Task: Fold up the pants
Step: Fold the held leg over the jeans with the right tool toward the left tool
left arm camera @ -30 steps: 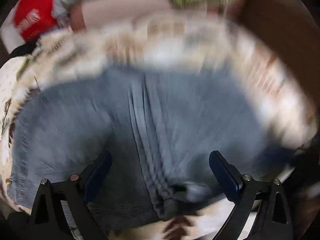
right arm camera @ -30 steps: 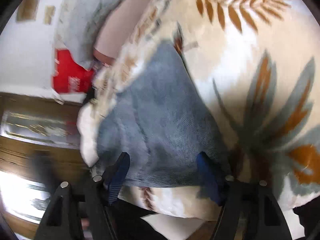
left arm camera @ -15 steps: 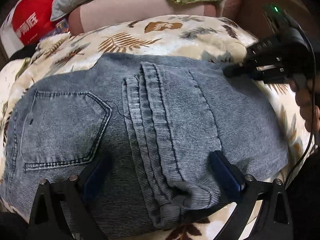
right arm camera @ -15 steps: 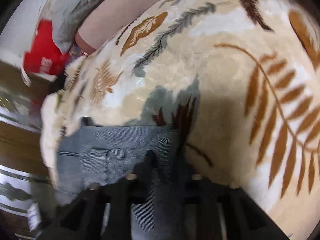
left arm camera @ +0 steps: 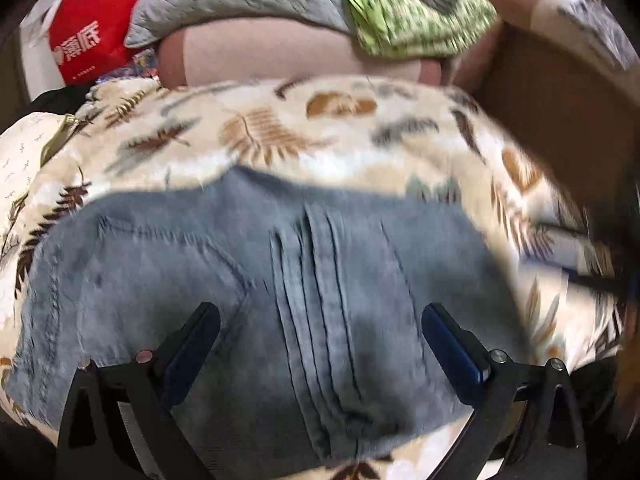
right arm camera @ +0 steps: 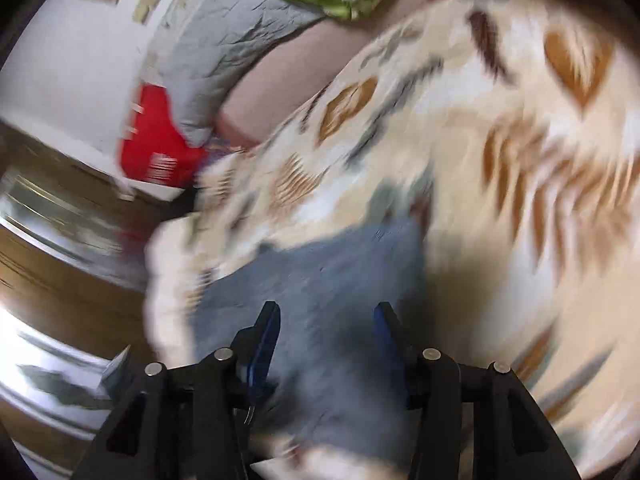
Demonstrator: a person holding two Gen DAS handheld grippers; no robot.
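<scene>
Below both grippers, folded jeans [left arm camera: 280, 300] are lying crosswise on the blanket [left arm camera: 280, 136]; left gripper [left arm camera: 320, 316] and right gripper [right arm camera: 326, 312] are hovering released, holding nothing.

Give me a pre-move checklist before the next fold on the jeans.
1. Left gripper open over the jeans: ok.
2. Right gripper open, nothing pinched: ok.
3. Jeans lying fully on the leaf-print blanket: ok.
4. Jeans folded flat, no bunching: cannot tell, frames blurred.
5. Green cloth clear of the jeans: ok.
6. Right gripper seen from the left view: cannot tell.
</scene>
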